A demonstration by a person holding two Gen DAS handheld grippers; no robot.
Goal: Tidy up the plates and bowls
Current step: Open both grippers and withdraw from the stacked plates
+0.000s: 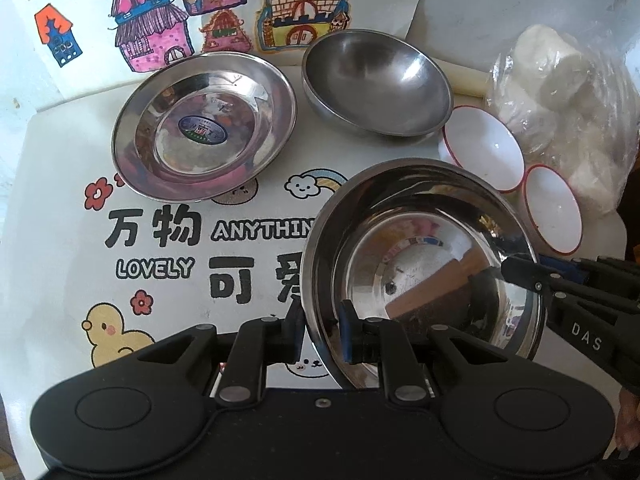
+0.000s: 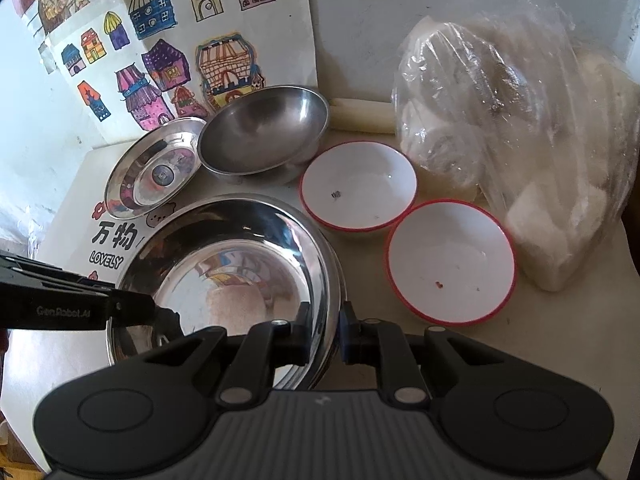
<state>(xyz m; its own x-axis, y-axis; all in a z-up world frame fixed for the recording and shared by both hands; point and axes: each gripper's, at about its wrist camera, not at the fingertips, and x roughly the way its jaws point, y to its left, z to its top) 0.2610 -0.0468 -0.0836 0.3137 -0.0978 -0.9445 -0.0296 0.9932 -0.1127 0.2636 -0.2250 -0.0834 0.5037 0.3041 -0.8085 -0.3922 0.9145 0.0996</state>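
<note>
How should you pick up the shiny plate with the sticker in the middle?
Grab the plate by its wide flat rim, probably the near edge, one finger above and one below. The rim flares out and that edge faces open mat, while the steel bowl crowds its right side.

I'm working in a home, by the look of it: child-style house drawings (image 2: 180, 52) lean at the back edge of my bench (image 1: 60, 240), beside steel dishes (image 1: 204, 126), red-rimmed bowls (image 2: 358, 184) and bagged steamed buns (image 2: 516, 152).
</note>
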